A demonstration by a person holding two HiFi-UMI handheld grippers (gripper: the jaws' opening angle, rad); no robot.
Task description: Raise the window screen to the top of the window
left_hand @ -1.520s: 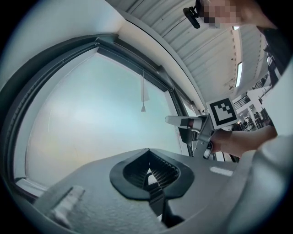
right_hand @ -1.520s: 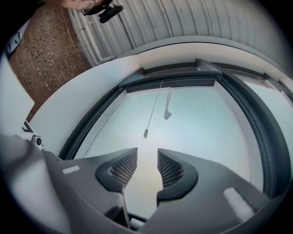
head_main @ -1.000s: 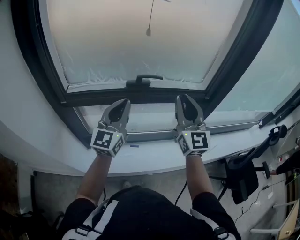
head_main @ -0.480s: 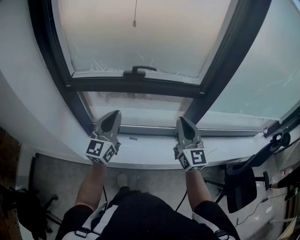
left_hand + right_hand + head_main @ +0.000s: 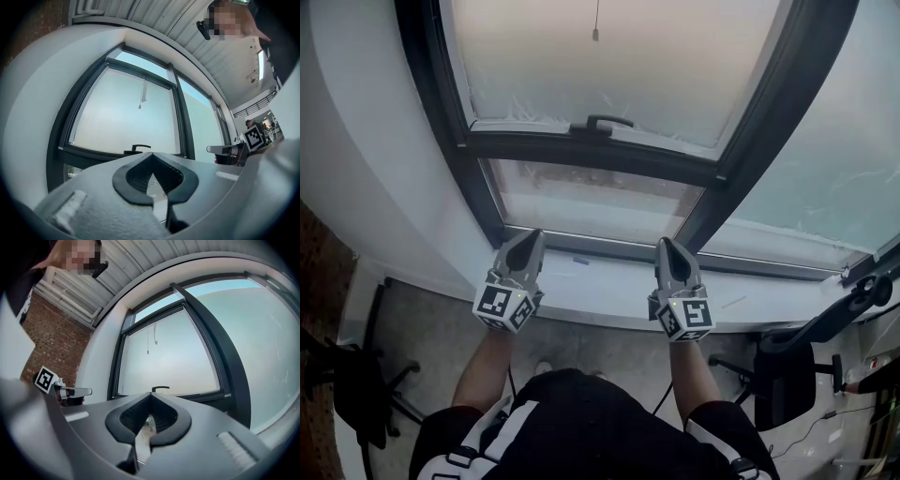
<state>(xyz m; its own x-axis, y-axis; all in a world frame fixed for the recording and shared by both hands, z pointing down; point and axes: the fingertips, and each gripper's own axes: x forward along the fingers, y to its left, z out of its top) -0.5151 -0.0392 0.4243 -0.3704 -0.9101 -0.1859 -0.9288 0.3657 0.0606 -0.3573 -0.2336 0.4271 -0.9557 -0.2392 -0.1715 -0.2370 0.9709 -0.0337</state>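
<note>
The screen (image 5: 609, 66) covers the upper pane. Its bottom edge, with the handle (image 5: 602, 123), sits at the dark crossbar (image 5: 581, 155), above the lower pane. My left tool (image 5: 528, 240) and right tool (image 5: 667, 247) hover over the sill (image 5: 600, 292), well below the handle, both pressed together on nothing.
</note>
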